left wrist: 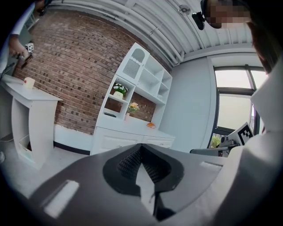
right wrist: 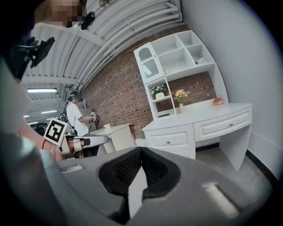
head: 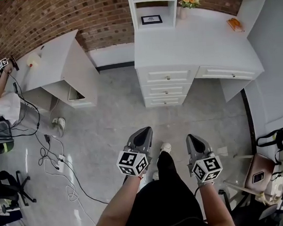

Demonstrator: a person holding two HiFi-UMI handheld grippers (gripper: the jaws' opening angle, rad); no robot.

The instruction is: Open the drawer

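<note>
A white desk (head: 194, 45) stands against the brick wall, a stack of three drawers (head: 167, 88) under its left part and one wide drawer (head: 231, 73) to the right, all shut, each with a small knob. My left gripper (head: 144, 133) and right gripper (head: 191, 139) hang side by side above the grey floor, well short of the desk, both shut and empty. In the left gripper view the left gripper (left wrist: 141, 147) shows the drawers (left wrist: 116, 142) far ahead. The right gripper (right wrist: 141, 150) points toward the drawers (right wrist: 170, 140).
A second white table (head: 54, 63) stands at the left, a person (head: 1, 94) beside it holding other grippers. Cables (head: 52, 156) trail over the floor at the left. A chair with bags (head: 270, 168) sits at the right. A shelf unit (head: 153, 4) tops the desk.
</note>
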